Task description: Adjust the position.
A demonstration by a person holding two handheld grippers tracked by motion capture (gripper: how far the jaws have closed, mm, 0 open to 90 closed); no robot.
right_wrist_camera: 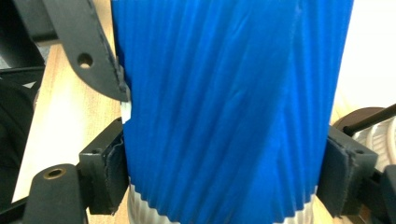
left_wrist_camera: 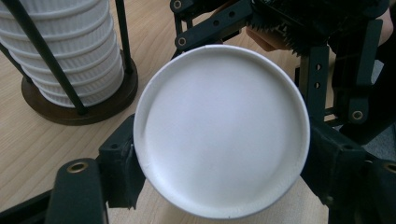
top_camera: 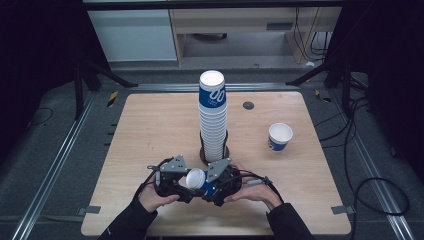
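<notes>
So: blue cup (top_camera: pixel 199 181) sits btwn both grippers, above table (top_camera: pixel 150 130) near cup stack (top_camera: pixel 213 117). Left gripper (left_wrist_camera: pixel 219 179) jaws clamp its white rim on both sides; right gripper (right_wrist_camera: pixel 224 175) pads press its blue ribbed wall.

You are working in what looks like a lab or test room set up for recording, not a home: the small wooden tabletop (top_camera: pixel 150 125) sits inside a dark metal frame (top_camera: pixel 80 75), with aluminium rails (top_camera: pixel 55 165) running along the grey carpeted floor (top_camera: pixel 45 200) on both sides. Around you, loose black cables (top_camera: pixel 370 195) trail over the floor, tape marks (top_camera: pixel 113 98) dot it near the tabletop's corners, and plain pale office furniture (top_camera: pixel 235 30) stands against the far wall. Everything beyond the frame is dim, with light falling mainly on your tabletop.
</notes>
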